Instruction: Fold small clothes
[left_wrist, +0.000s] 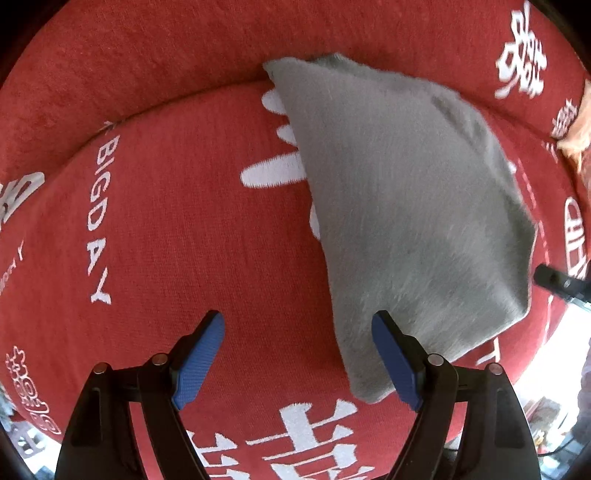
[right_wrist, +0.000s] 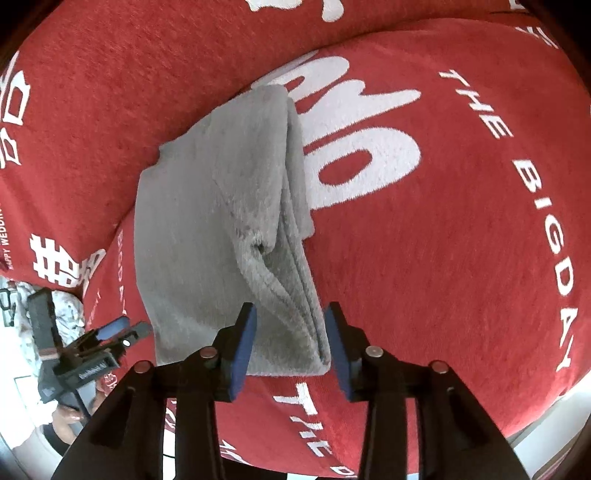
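A grey fleecy small garment (left_wrist: 413, 206) lies folded on a red cushion with white lettering (left_wrist: 166, 240). In the left wrist view my left gripper (left_wrist: 297, 325) is open over bare red fabric; its right blue pad (left_wrist: 391, 354) sits at the cloth's near left edge. In the right wrist view the same cloth (right_wrist: 207, 221) shows stacked folded layers along its right side. My right gripper (right_wrist: 290, 325) is open, its blue pads on either side of the cloth's near folded corner, not pinching it. The left gripper (right_wrist: 122, 330) shows at the cloth's left edge.
The red cushion's back rises behind the cloth (left_wrist: 184, 55). An orange object (left_wrist: 580, 136) sits at the far right of the cushion. The right gripper's tip (left_wrist: 554, 277) pokes in at the right. The cushion's front edge drops off to a bright floor (right_wrist: 546, 432).
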